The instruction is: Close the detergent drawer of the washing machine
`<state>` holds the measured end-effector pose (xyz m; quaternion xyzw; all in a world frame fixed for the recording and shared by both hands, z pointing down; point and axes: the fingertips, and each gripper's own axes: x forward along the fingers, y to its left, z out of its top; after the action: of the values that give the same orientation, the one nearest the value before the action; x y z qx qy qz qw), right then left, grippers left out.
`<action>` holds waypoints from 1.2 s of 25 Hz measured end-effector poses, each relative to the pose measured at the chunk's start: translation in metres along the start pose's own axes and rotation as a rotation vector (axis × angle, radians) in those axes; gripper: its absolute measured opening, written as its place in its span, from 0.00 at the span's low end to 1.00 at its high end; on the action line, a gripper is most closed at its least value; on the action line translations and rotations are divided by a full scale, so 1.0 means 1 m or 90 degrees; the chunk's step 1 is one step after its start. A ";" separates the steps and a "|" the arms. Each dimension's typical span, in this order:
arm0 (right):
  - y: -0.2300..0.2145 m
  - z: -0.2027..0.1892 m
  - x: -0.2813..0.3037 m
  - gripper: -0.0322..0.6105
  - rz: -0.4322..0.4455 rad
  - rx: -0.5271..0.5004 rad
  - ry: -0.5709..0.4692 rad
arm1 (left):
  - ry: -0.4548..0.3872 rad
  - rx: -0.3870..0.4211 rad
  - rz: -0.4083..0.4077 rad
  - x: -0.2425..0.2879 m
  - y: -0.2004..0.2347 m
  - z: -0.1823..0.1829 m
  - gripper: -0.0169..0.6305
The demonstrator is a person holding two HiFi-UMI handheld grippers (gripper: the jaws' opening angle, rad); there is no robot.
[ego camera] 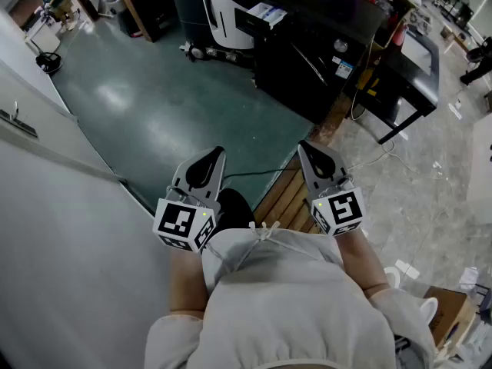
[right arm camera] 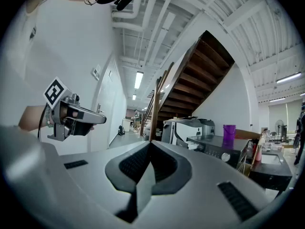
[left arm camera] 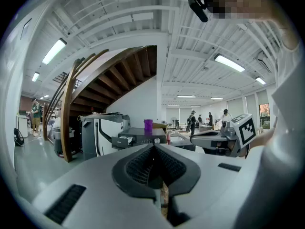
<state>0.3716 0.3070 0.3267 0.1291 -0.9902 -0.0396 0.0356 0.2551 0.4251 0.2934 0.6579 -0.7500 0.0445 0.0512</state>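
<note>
While I wait well short of the washing machine (ego camera: 323, 48), left gripper (ego camera: 207, 164) and right gripper (ego camera: 315, 156) are both pressed together and empty, probably as blunt pushers. The detergent drawer (ego camera: 263, 14) juts open from the machine's front, untouched.

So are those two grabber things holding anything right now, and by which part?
Nothing is held. The left gripper and the right gripper each have their jaws closed together with nothing between them.
</note>
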 end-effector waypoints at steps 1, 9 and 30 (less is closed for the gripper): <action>0.000 -0.001 0.000 0.05 -0.002 -0.001 0.001 | -0.003 -0.003 -0.002 0.000 0.000 0.001 0.06; -0.010 -0.012 -0.005 0.05 -0.013 0.000 0.012 | -0.005 -0.009 -0.011 0.010 -0.008 -0.003 0.06; -0.031 -0.054 0.143 0.06 -0.060 0.042 0.066 | 0.046 -0.057 -0.035 0.087 0.116 -0.057 0.06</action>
<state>0.2457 0.2367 0.3859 0.1785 -0.9806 -0.0016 0.0809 0.1300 0.3623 0.3622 0.6732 -0.7306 0.0335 0.1090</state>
